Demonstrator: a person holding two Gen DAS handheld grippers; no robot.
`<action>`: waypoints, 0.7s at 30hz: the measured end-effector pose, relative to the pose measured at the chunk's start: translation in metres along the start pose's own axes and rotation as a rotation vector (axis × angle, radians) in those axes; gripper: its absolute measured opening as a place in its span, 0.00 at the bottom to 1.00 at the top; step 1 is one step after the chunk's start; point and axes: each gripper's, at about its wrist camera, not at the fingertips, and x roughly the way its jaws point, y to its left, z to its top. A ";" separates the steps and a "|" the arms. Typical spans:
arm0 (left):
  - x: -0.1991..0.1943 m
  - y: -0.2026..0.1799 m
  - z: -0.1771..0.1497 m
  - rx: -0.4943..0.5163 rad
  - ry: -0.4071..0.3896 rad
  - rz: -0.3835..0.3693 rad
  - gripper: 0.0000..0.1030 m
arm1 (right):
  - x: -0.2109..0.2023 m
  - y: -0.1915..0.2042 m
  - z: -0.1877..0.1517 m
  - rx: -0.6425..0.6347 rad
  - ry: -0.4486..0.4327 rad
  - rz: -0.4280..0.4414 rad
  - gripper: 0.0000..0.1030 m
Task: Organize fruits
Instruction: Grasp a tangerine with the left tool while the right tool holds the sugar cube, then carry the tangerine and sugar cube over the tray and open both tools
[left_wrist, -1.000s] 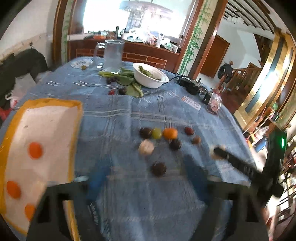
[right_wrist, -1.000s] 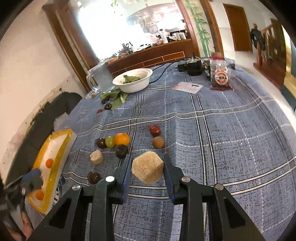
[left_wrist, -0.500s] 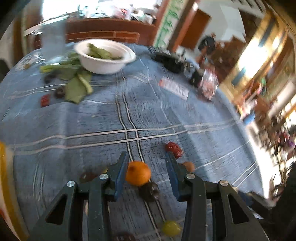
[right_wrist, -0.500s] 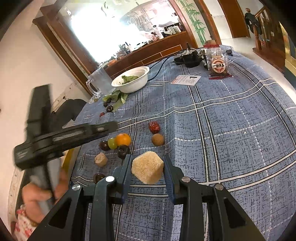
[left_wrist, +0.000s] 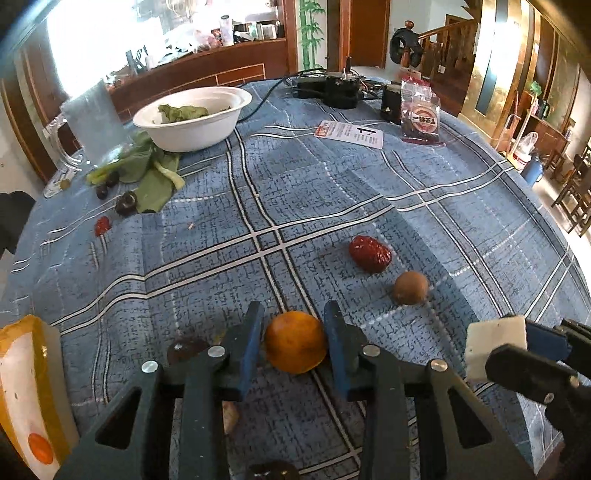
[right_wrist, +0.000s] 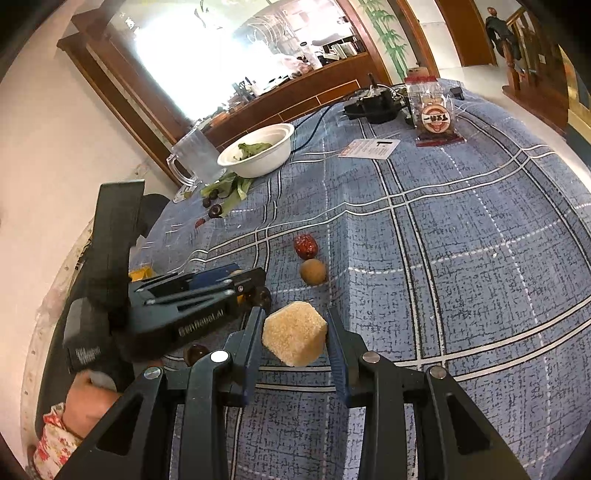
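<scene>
My left gripper has its fingers on both sides of a small orange that rests on the blue checked tablecloth; a thin gap shows on the left side. My right gripper is shut on a tan sugar-like cube, which also shows in the left wrist view. A red date and a brown round fruit lie just beyond. Dark fruits lie beside the left fingers. An orange-rimmed tray holding small oranges is at the left.
A white bowl with greens, loose leaves, a glass jug, a paper card, a snack packet and black chargers stand at the far side. More small fruits lie near the leaves.
My left gripper swung from the tray side to the fruit cluster and came down around the orange. My right gripper kept its hold on the cube, almost still.
</scene>
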 end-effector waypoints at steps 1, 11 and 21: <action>-0.002 0.001 -0.001 -0.010 0.000 0.003 0.28 | 0.000 -0.001 0.000 0.001 -0.002 -0.004 0.34; -0.046 0.011 -0.026 -0.095 -0.050 -0.035 0.28 | 0.000 -0.007 -0.001 0.031 0.002 0.005 0.34; -0.120 0.029 -0.083 -0.261 -0.169 -0.091 0.28 | -0.004 -0.002 -0.002 -0.012 -0.032 -0.027 0.33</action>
